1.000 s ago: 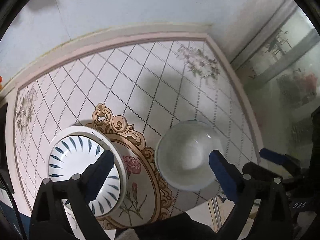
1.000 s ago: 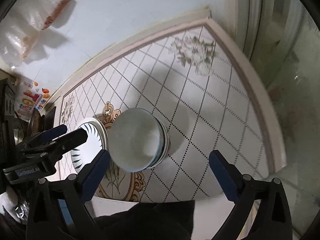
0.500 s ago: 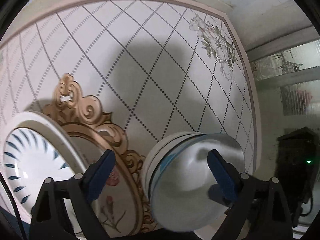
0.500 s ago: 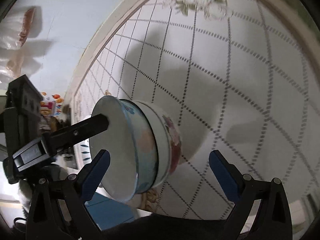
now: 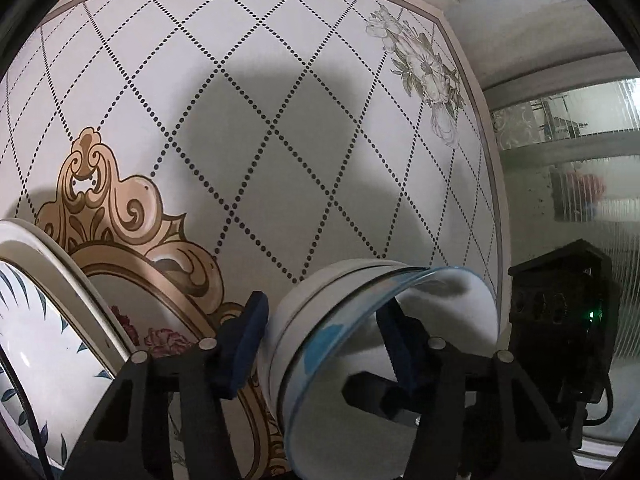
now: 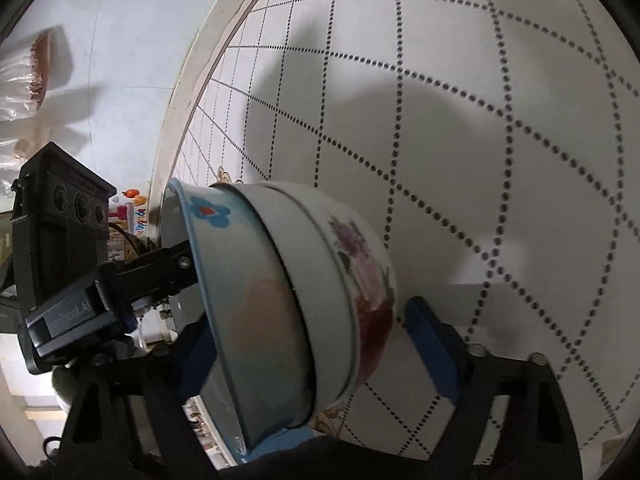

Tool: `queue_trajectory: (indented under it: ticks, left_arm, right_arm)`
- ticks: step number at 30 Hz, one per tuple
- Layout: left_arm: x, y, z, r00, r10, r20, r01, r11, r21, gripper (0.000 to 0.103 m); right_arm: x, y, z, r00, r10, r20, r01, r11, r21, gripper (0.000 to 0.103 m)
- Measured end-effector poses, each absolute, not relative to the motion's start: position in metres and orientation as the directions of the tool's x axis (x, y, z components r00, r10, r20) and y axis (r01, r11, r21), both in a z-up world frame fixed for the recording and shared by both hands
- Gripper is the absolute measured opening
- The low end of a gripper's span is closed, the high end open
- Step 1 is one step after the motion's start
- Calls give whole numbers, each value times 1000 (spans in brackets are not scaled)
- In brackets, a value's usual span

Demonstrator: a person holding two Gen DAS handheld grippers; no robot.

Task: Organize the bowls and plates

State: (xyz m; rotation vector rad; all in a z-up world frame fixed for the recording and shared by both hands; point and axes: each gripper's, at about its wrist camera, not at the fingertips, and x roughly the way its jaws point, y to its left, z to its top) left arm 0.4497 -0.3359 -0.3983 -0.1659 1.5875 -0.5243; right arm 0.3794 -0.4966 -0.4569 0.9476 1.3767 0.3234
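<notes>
Blue-flowered bowl (image 6: 256,312) nested in floral bowl (image 6: 360,292)

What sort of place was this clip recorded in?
Most likely a home dining or kitchen area. A table with a printed diamond-and-flower cover carries a stack of bowls and a leaf-patterned plate. Ribbed glass panels stand behind it, and a plastic bag hangs on the wall.

1. The stack of bowls (image 5: 320,320) sits on the table (image 5: 280,120) at 6 o'clock in the left wrist view.
2. The plate (image 5: 44,320) lies at 8 o'clock, well apart from the stack.
3. The left tool (image 5: 320,340) straddles the stack's rim.
4. The right tool (image 6: 312,352) brackets the stack from the opposite side.
</notes>
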Motion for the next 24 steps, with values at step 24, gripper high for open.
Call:
queue_trajectory:
  ticks: [24]
  left_arm:
    - [444,-332,-393,-34,-386,-922,205,900,-384,40]
  right_arm:
    - [375,-499,-453,248,643,-724,341,642,687,62]
